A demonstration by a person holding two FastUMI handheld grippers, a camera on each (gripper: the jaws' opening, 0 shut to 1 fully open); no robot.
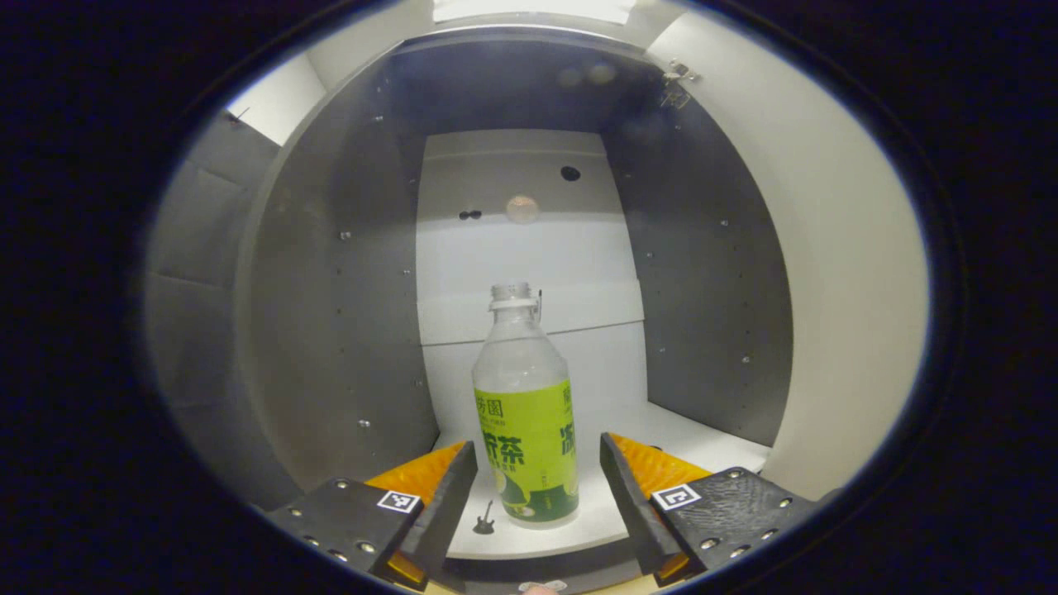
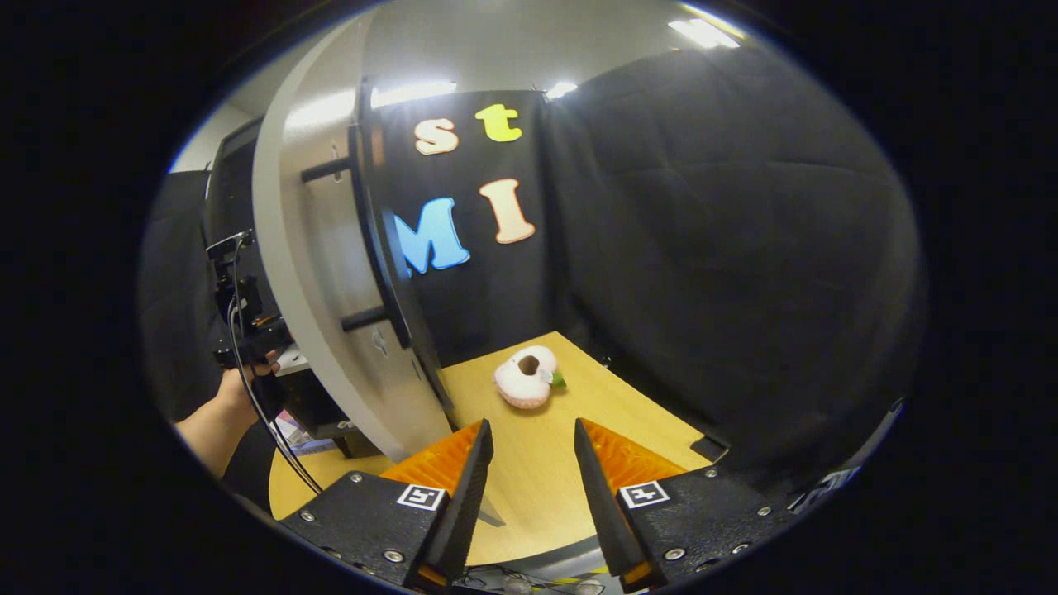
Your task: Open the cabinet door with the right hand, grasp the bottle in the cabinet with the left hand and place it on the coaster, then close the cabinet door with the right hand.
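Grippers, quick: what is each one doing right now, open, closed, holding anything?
Left gripper: open, fingers either side of the bottle, not gripping.
Right gripper: open, holding nothing.

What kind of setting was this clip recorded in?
Probably a staged recording booth, not a real home: black cloth wall, a lone cabinet with its door open, one bottle inside, and a small wooden table.

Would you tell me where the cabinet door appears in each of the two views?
Left gripper view: the cabinet door is the pale panel along the right edge, swung open.
Right gripper view: left of centre, nearly edge-on, handle facing right.
Shared landmark: the left gripper, beside the door.
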